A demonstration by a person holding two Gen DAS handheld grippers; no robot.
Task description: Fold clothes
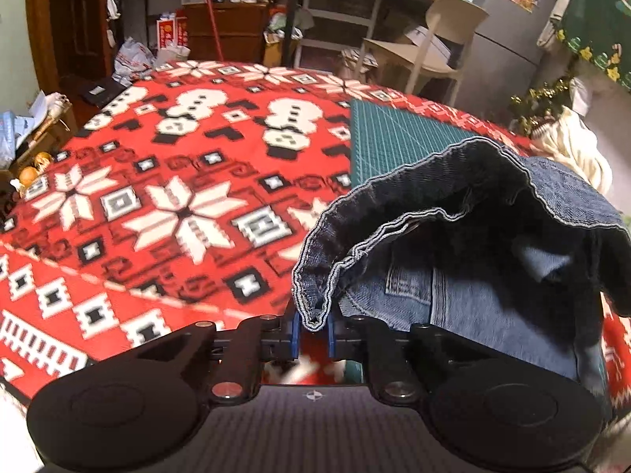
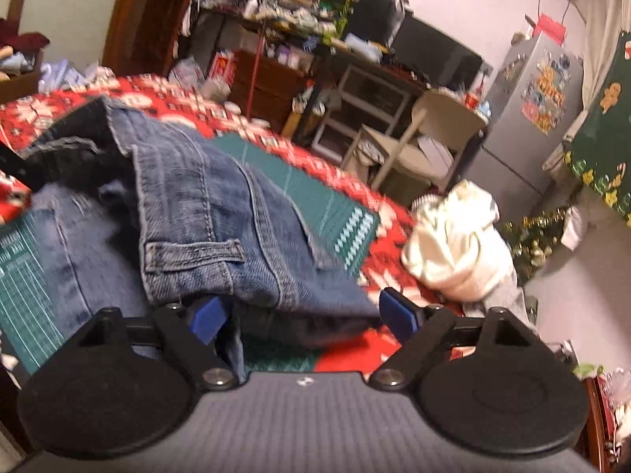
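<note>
Jeans held over the red patterned table cover

The left gripper (image 1: 314, 333) is clamped on the jeans (image 1: 493, 236) hem; the right gripper (image 2: 305, 317) stands apart, denim between its 2 blue pads. Beyond lie the green cutting mat (image 1: 394, 138), red table cover (image 1: 157, 197) and a white garment (image 2: 453, 244).

Wide open room lay to the left of the jeans (image 1: 493, 268): the red patterned blanket (image 1: 157, 205) ran bare all the way to its far edge. On the right, the cream garment (image 2: 453, 244) sat heaped at the blanket's edge, blocking that side. Bare green cutting mat (image 1: 394, 138) showed beyond the denim, with the chair (image 1: 434, 39) standing past the table.
</note>
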